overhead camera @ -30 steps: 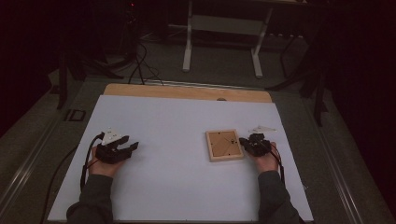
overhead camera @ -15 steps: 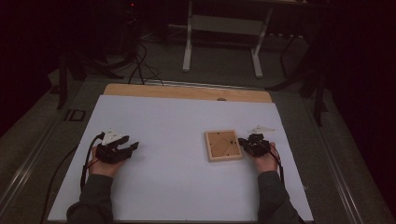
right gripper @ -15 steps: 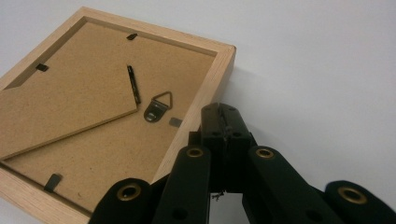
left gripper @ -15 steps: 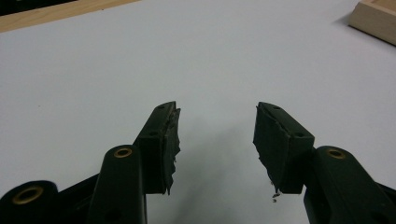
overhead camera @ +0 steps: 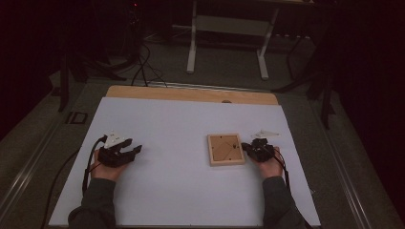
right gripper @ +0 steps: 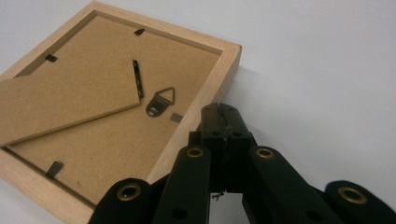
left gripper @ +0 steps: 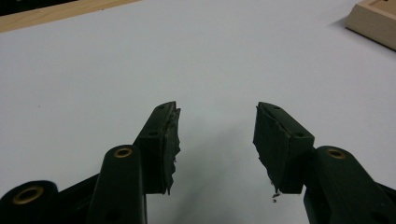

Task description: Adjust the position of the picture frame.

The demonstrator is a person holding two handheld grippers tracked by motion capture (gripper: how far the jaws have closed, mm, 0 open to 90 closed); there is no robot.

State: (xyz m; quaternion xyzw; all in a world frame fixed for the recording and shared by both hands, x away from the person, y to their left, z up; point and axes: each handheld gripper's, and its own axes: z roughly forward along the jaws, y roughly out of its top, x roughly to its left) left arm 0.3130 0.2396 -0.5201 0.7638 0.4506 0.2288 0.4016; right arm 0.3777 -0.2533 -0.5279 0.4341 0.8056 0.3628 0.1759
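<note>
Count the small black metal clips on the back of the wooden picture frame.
3 small black metal clips show on the wooden picture frame: top rail, left rail, bottom rail. The right gripper may hide another.

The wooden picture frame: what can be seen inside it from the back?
Inside the wooden picture frame, a brown backing board shows, with a metal hanger, a folding stand flap and small dark clips. Whatever lies under the board is covered.
</note>
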